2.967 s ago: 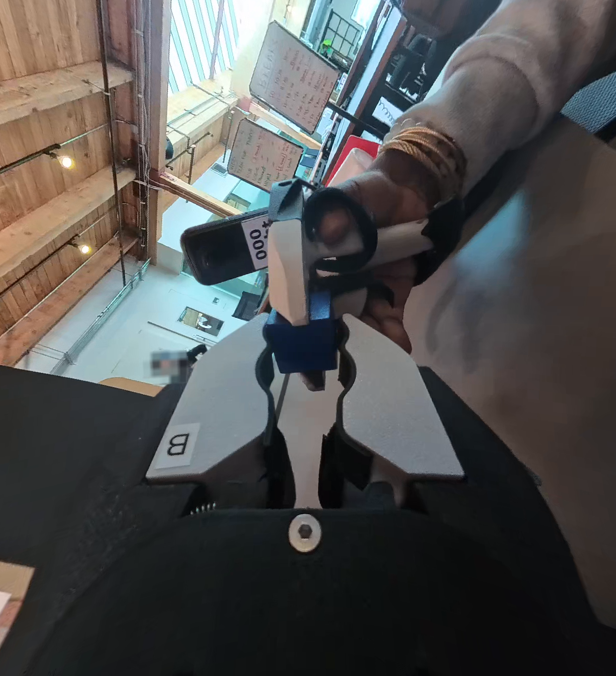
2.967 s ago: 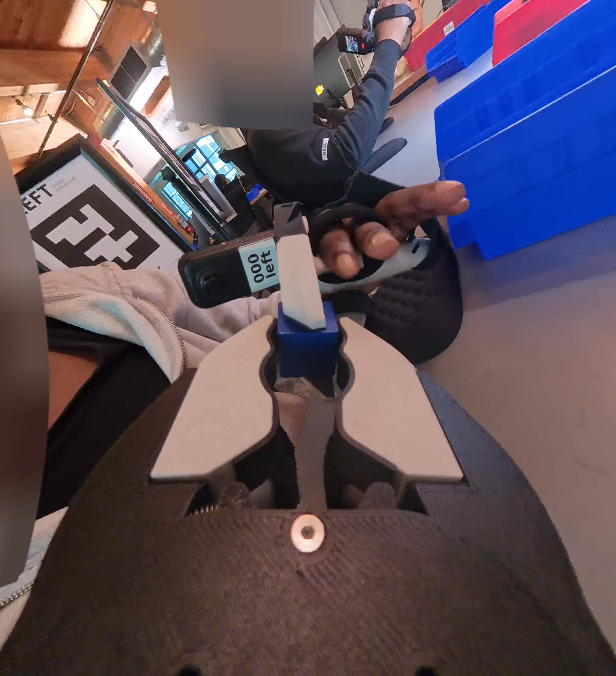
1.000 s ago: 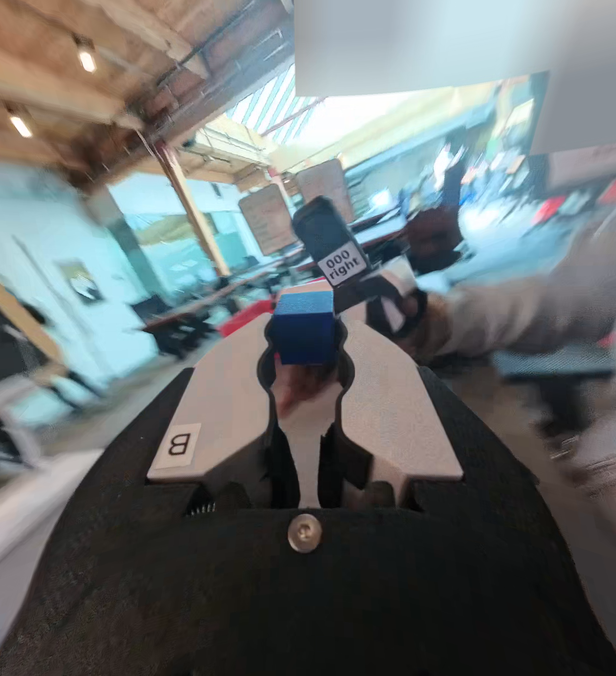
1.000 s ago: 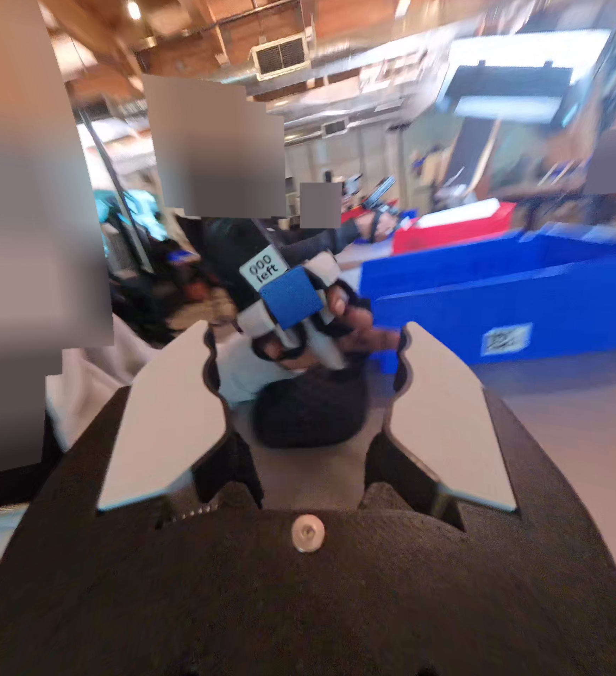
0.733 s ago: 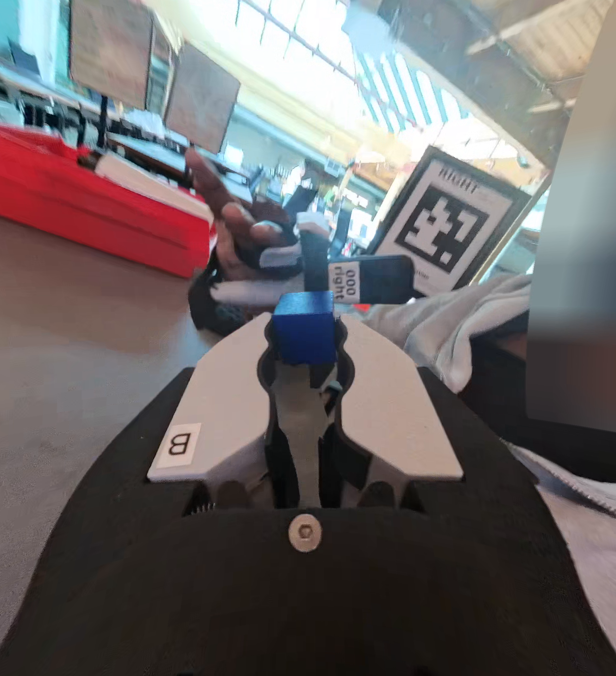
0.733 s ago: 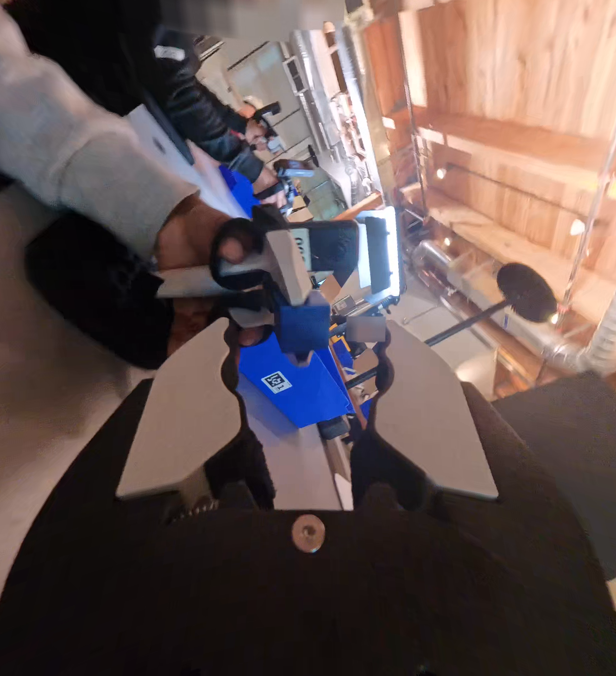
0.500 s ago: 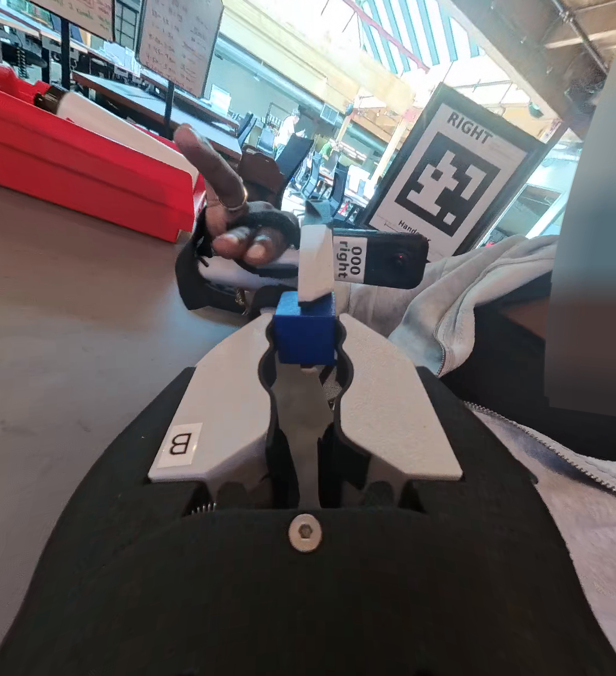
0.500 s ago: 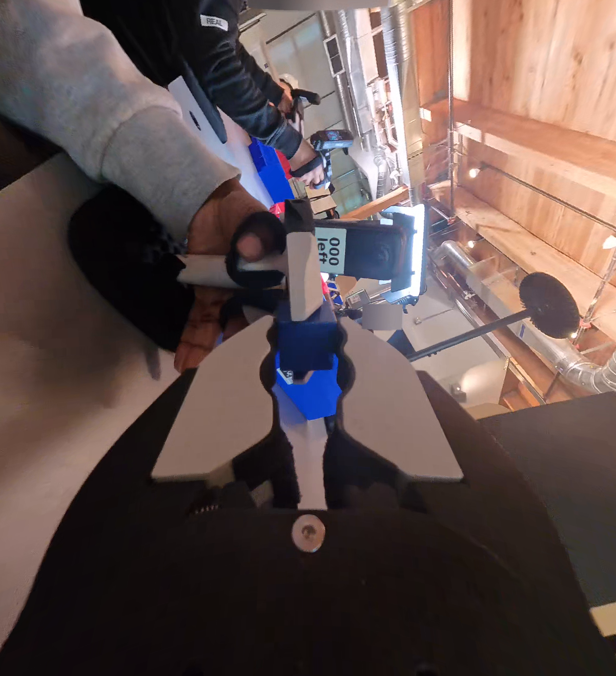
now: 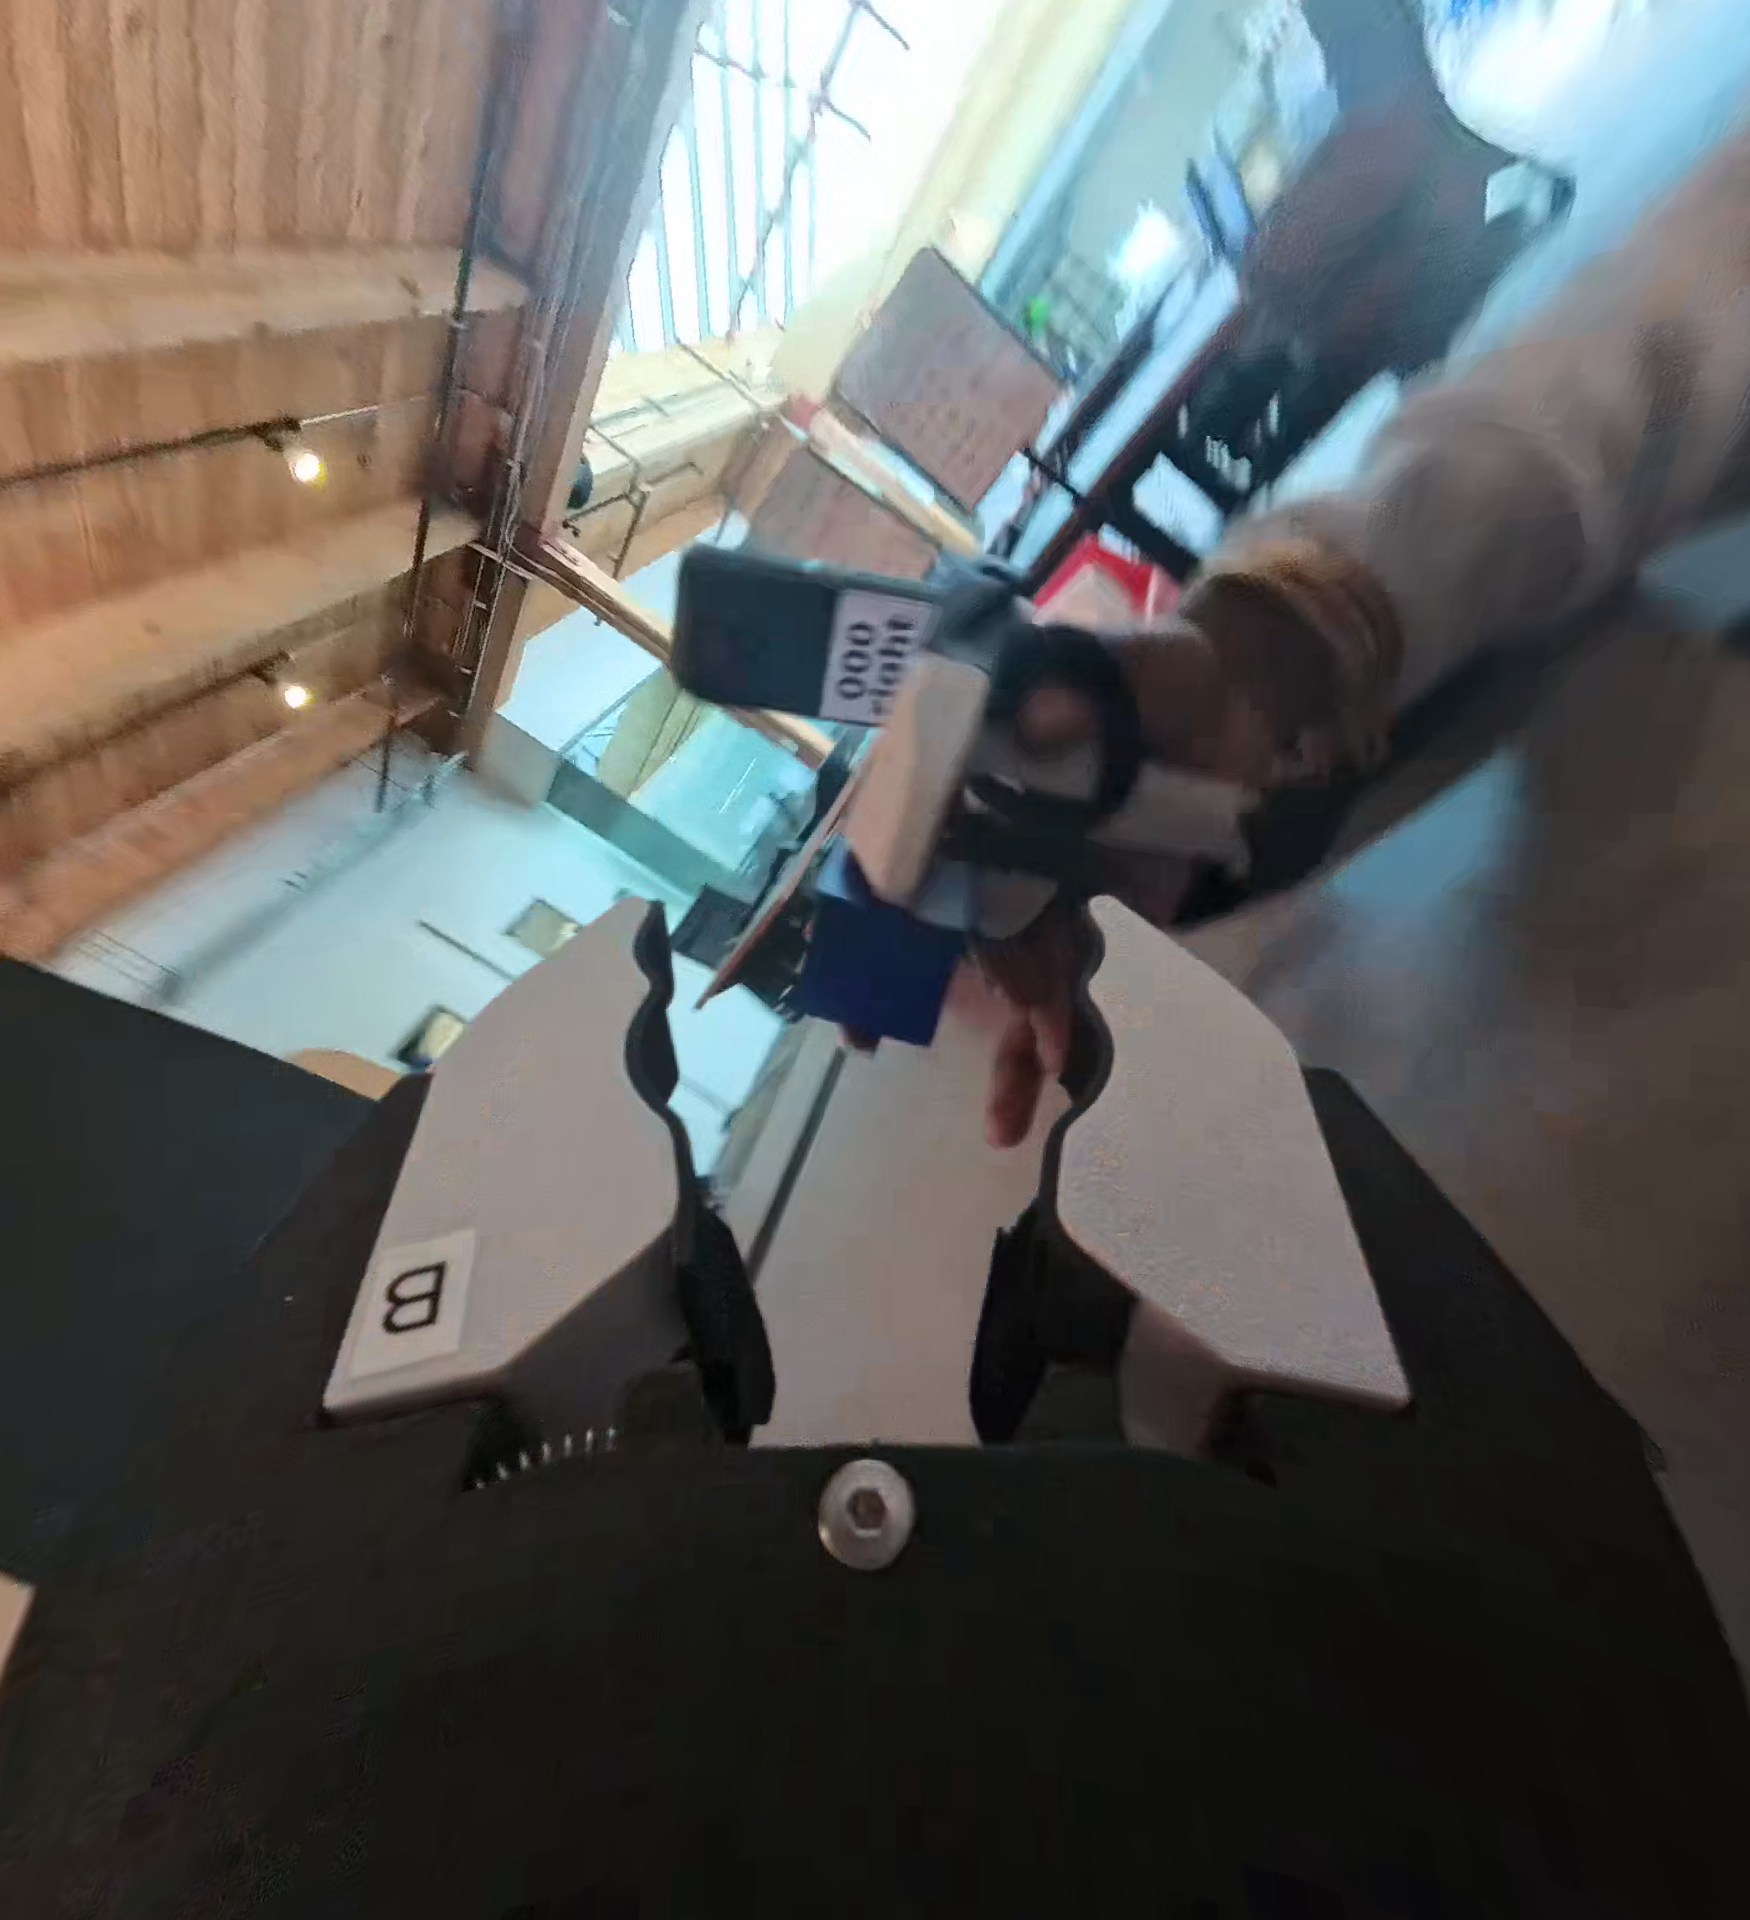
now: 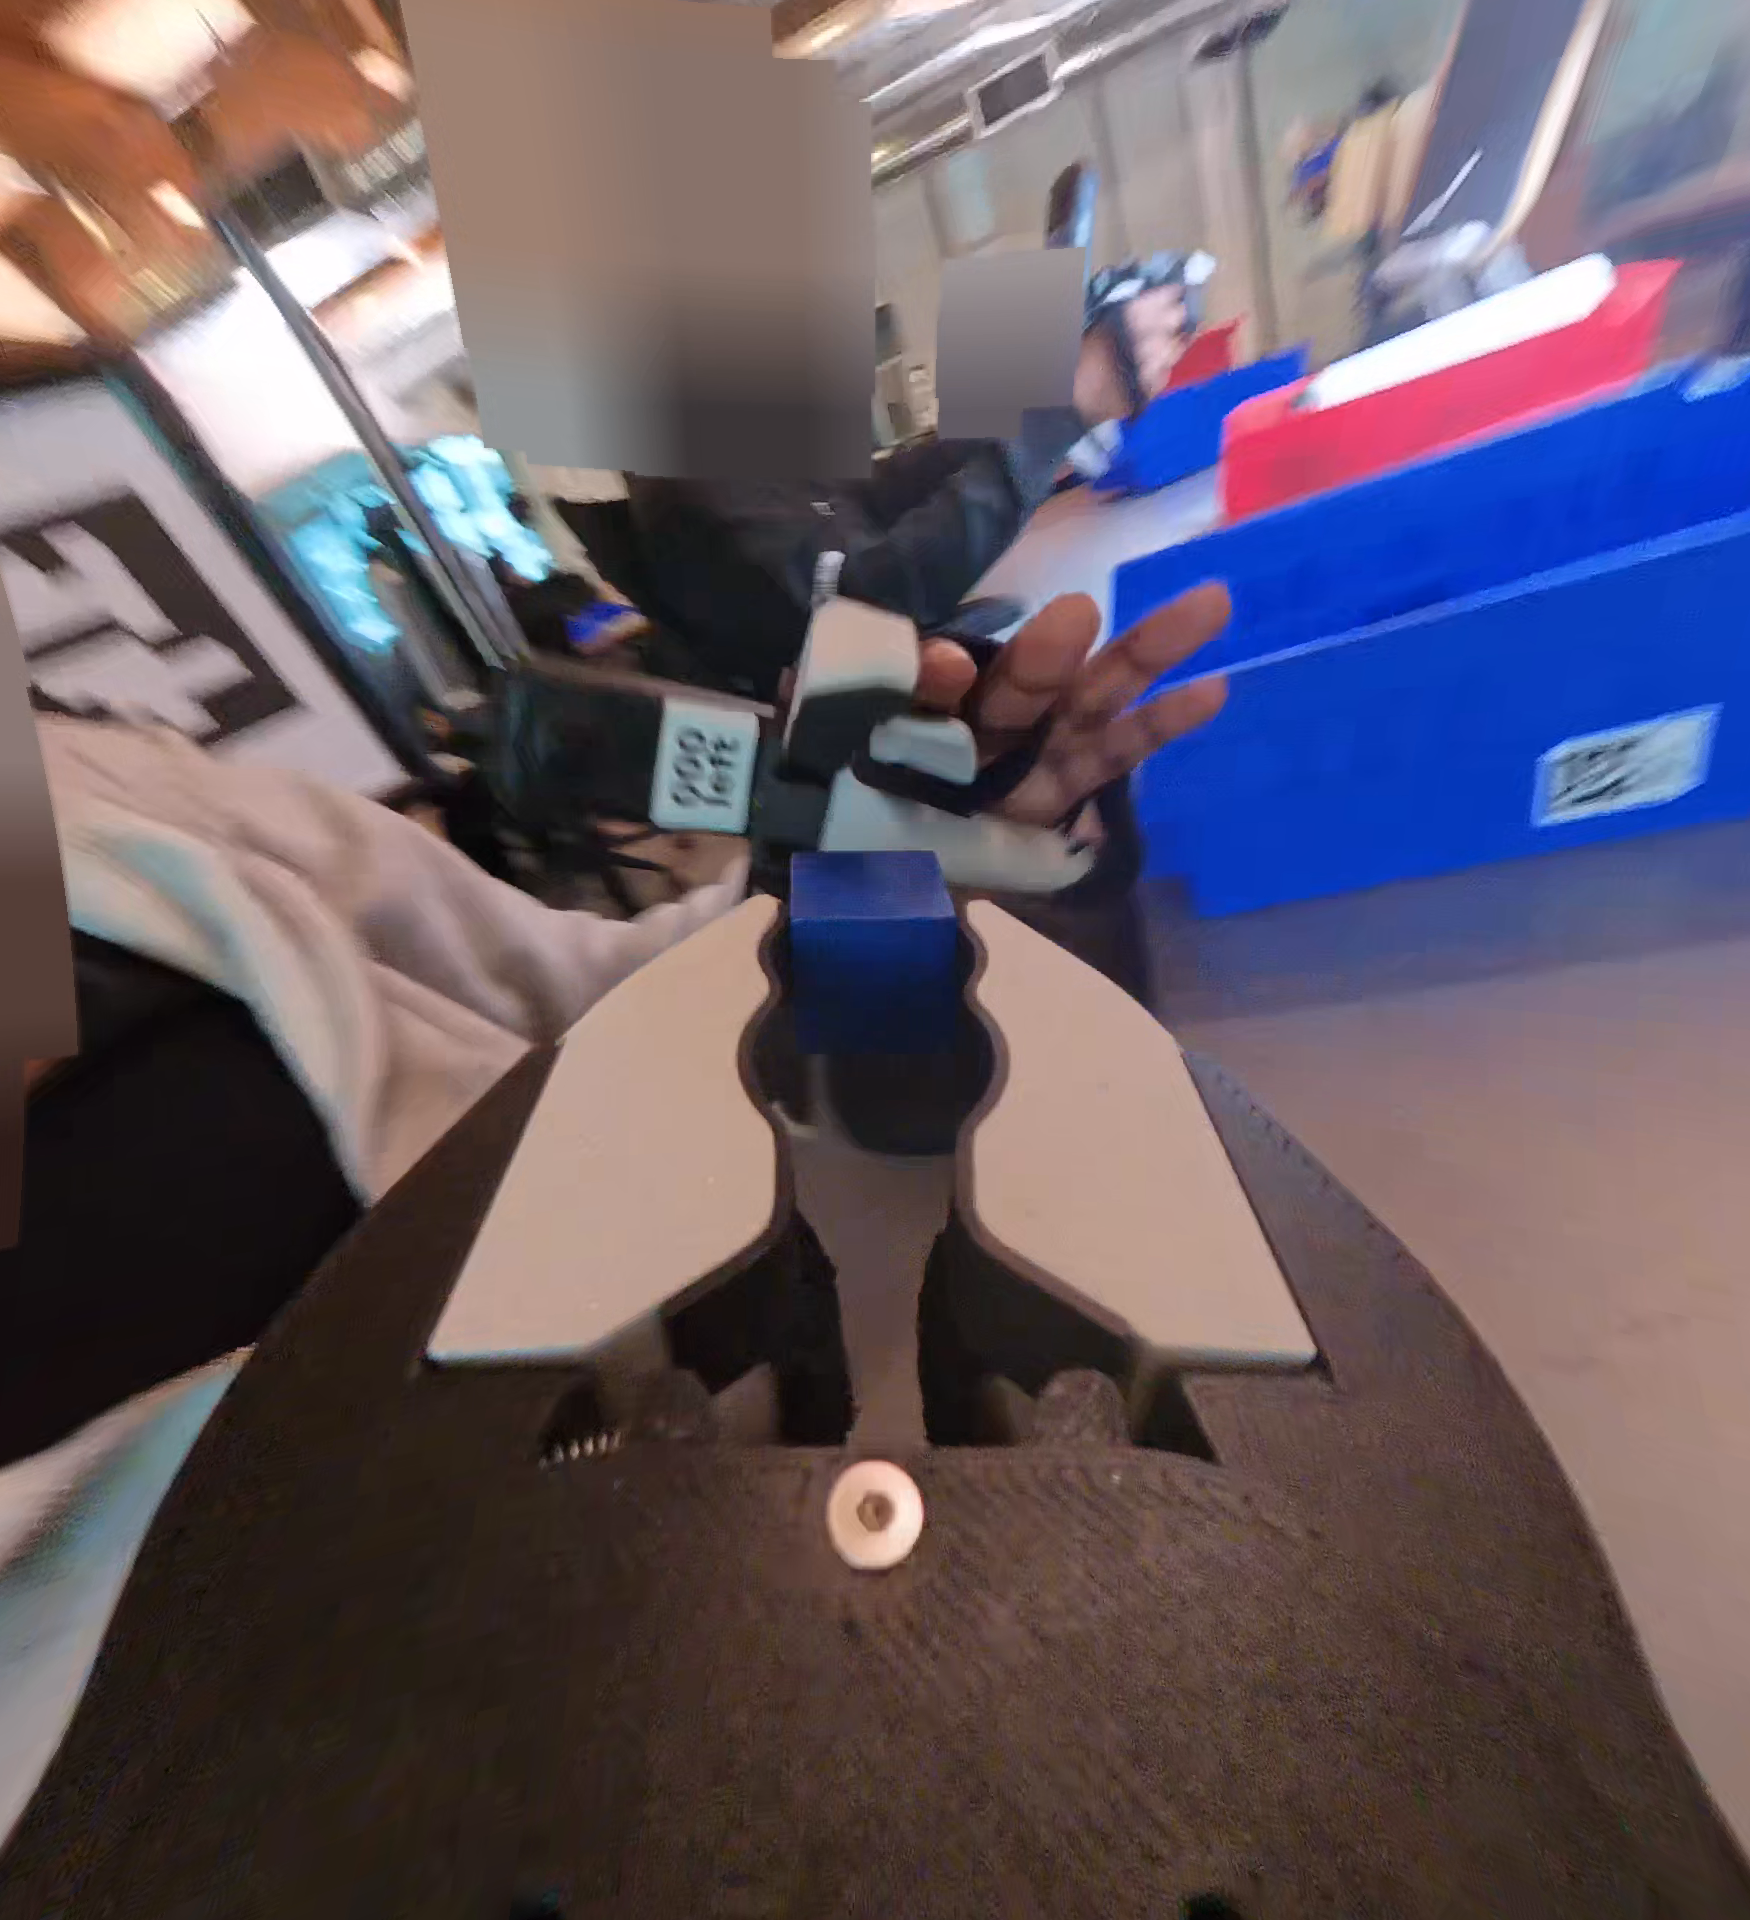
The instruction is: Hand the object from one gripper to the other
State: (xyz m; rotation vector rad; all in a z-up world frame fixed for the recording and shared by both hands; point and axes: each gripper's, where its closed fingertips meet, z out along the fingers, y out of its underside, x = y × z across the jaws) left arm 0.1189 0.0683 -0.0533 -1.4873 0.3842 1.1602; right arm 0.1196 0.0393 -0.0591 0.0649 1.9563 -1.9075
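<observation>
The blue cube (image 10: 872,971) sits clamped between the tips of my right gripper (image 10: 872,920), which is shut on it. In the left wrist view the cube (image 9: 881,971) hangs just ahead of the gap of my left gripper (image 9: 871,925), which is open and empty and not touching it. The right gripper's pale finger (image 9: 915,790) presses on the cube from above there. In the right wrist view the left gripper (image 10: 855,717) shows farther off behind the cube, held by a hand with spread fingers.
Blue bins (image 10: 1473,675) and a red bin (image 10: 1422,405) stand on the grey table (image 10: 1473,1143) to the right. A black-and-white marker board (image 10: 123,623) and a grey sleeve (image 10: 279,914) are on the left. Other people are behind.
Half a second ago both grippers were shut on the cube. The left gripper has opened and let go, the right gripper keeps the cube, and the two have drawn slightly apart.
</observation>
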